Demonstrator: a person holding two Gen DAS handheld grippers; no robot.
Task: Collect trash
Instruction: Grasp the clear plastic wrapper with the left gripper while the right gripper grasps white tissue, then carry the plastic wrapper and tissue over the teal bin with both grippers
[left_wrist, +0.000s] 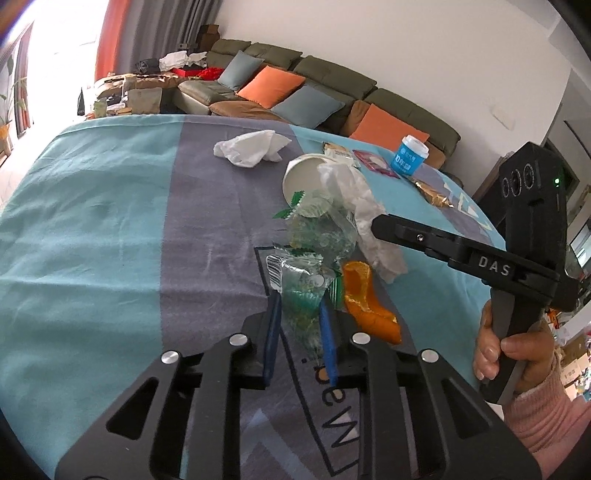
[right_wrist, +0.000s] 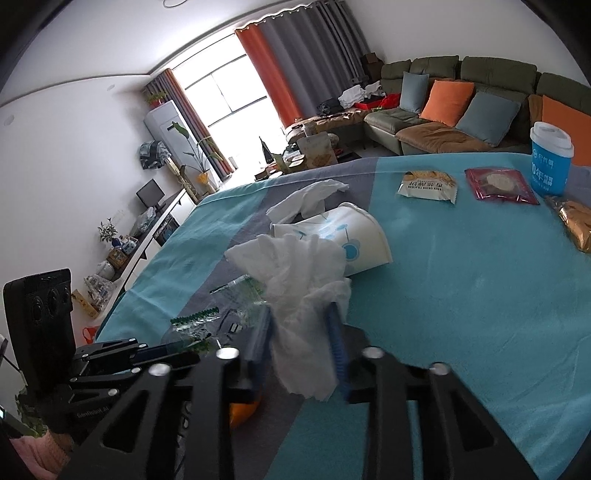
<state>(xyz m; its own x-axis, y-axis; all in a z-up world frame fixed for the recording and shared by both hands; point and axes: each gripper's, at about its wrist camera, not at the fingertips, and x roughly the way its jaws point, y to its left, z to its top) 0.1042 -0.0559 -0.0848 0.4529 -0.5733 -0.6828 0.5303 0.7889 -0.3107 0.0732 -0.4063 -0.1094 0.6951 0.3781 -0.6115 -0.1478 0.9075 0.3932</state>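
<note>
A teal and grey blanket (left_wrist: 92, 229) covers the surface in front of me, with an olive sofa (left_wrist: 332, 79) and its orange and blue cushions along the white wall behind. My left gripper (left_wrist: 301, 314) has its blue-padded fingers closed narrowly on a clear plastic wrapper (left_wrist: 299, 280) with green print and a barcode, which stands up between them just beside a piece of orange peel (left_wrist: 369, 302) lying on the blanket. My right gripper (right_wrist: 301, 332) pinches a crumpled white tissue (right_wrist: 295, 273), the paper bunched between the fingers and spilling out above and below them. Right behind that tissue a white paper cup (right_wrist: 351, 236) lies tipped on its side, and another crumpled tissue (left_wrist: 253, 147) sits further back on the grey stripe. Toward the far edge, well apart from my grippers, lie a cracker packet (right_wrist: 428, 186), a dark red packet (right_wrist: 498, 186) and a gold wrapper (right_wrist: 576, 223), with a blue lidded cup (right_wrist: 550, 158) standing upright near them. From the left wrist view I see my right hand (left_wrist: 513, 354) gripping the handle.
</note>
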